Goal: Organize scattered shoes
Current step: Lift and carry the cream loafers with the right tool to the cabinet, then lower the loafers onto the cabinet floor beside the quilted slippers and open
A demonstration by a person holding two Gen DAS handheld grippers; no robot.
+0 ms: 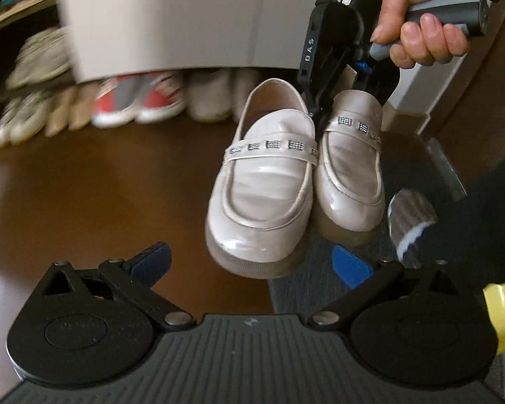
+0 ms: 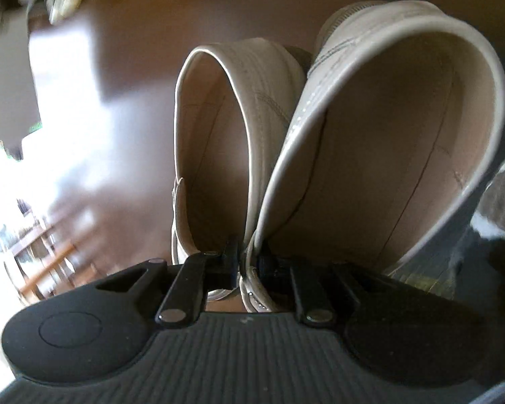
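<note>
As a hand (image 1: pixel 424 13) grips it, right gripper (image 2: pixel 242 266) clamping loafers (image 1: pixel 293 181).

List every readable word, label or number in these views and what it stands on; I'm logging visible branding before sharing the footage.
"DAS": white letters running down the black arm of the right gripper, which grips the two glossy beige loafers by their inner edges.
A small pale mark on the grey ribbed body of the left gripper: too small to read.
The blurred row of shoes under the cabinet: no legible text.
Right wrist view: none.
</note>
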